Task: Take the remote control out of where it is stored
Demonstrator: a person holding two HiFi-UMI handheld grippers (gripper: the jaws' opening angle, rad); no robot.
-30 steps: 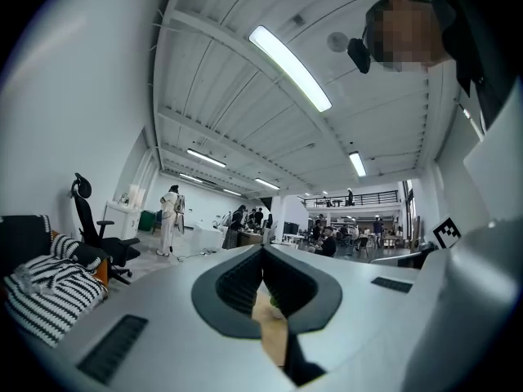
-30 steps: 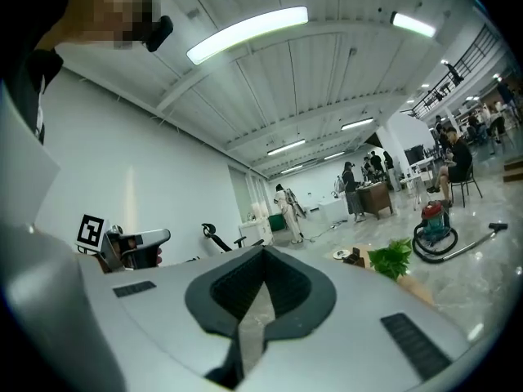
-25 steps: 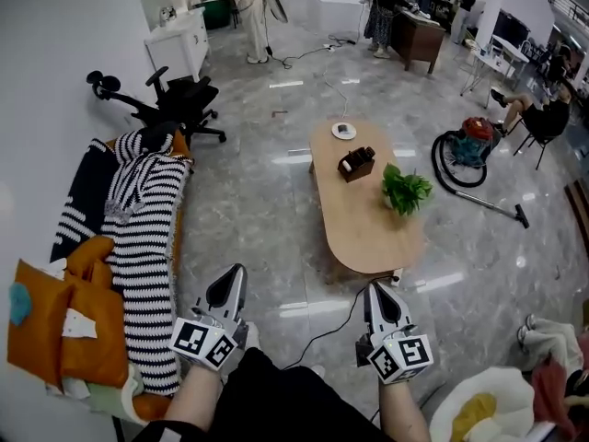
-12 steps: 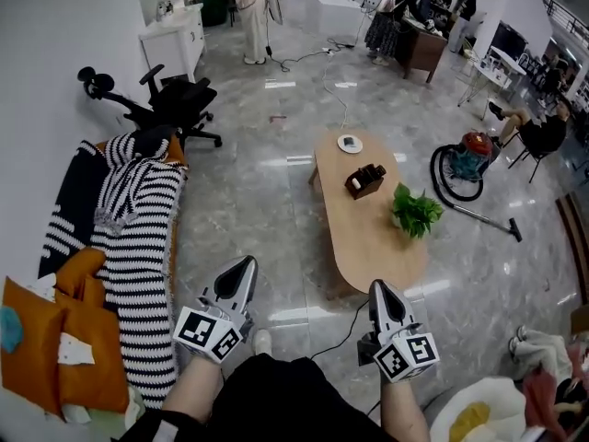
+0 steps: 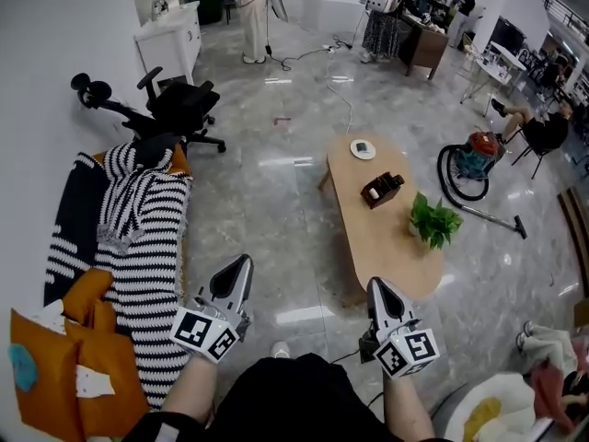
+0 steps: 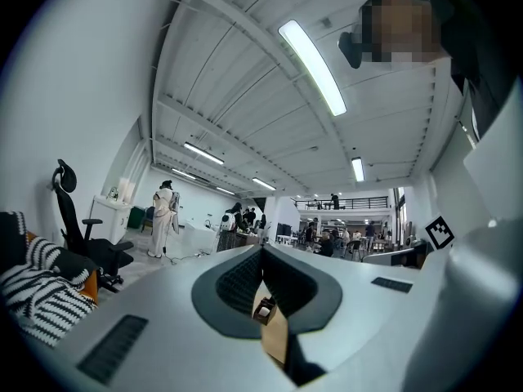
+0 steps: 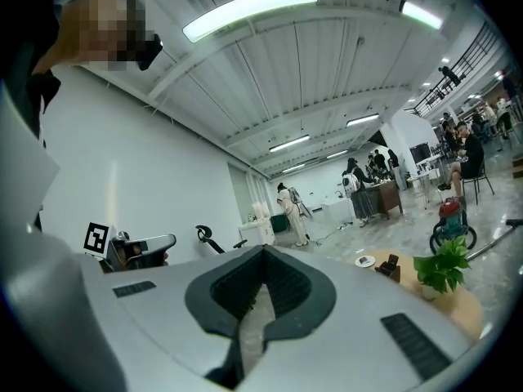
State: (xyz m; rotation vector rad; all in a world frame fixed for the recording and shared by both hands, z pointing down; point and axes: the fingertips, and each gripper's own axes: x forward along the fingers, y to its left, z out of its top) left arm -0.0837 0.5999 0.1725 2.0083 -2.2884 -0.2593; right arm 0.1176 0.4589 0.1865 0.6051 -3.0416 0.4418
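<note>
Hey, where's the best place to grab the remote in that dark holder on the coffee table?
Probably its top end, from above: dark items seem to poke up out of the holder, leaving only their tops exposed. Which one is the remote is too small to tell.

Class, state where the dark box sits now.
Head view, right of centre: the dark box stands on the oval wooden table, between the white dish and the potted plant.

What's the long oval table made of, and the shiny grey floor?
The long oval tan table looks like matte wood or laminate: even tan, no glare. The shiny grey floor looks like polished stone or tile: cloudy mottling, bright light reflections.
</note>
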